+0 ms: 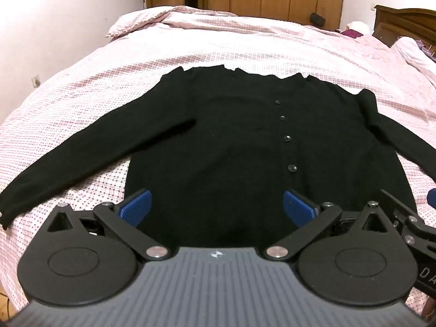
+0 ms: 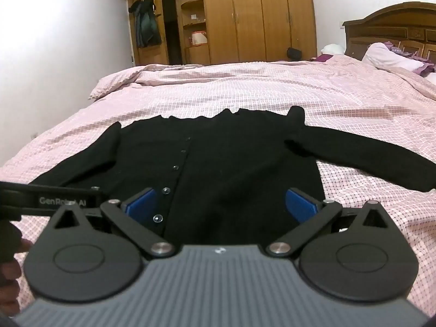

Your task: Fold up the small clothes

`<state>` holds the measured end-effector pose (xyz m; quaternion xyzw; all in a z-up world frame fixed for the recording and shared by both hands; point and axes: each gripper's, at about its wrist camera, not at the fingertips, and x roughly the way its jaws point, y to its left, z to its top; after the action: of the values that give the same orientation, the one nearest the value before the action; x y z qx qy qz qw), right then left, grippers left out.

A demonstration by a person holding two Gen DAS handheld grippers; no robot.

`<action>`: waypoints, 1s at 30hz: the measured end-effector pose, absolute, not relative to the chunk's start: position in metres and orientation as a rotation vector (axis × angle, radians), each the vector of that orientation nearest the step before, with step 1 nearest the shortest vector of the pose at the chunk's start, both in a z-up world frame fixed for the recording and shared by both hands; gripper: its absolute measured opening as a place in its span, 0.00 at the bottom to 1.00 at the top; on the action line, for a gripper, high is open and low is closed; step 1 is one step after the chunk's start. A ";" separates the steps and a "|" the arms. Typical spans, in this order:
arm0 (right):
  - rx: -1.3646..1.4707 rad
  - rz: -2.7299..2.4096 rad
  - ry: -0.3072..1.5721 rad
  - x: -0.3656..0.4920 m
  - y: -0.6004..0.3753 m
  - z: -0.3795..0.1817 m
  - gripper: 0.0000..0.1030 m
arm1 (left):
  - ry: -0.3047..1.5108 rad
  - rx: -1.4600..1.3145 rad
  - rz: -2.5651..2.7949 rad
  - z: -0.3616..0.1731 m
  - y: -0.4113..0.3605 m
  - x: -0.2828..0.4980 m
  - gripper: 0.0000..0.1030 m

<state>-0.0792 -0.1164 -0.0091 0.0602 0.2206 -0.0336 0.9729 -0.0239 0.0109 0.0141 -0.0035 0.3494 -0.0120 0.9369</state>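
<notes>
Both blue-padded grippers, left gripper [image 1: 216,208] and right gripper [image 2: 222,205], hang spread wide, gripping nothing, over the hem of the black buttoned knit cardigan [image 1: 245,136]; it lies flat on the pink checked bedspread [image 1: 81,87], sleeves splayed; I'd pinch a sleeve cuff first, folding inward.

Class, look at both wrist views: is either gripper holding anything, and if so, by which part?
Nothing is held. The left gripper and right gripper are both open above the black cardigan, which lies flat on the bed.
</notes>
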 end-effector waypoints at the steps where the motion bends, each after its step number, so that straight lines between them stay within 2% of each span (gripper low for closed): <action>1: 0.116 -0.070 0.445 -0.079 -0.115 -0.009 1.00 | 0.715 -0.008 -0.024 0.014 0.011 -0.024 1.00; 30: 0.104 -0.087 0.447 -0.077 -0.103 -0.028 1.00 | 0.717 0.003 -0.016 0.011 0.008 -0.024 1.00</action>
<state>-0.0771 -0.1026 -0.0278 0.0516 0.2216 -0.0431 0.9728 -0.0236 0.0081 0.0109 0.0014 0.3507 -0.0080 0.9365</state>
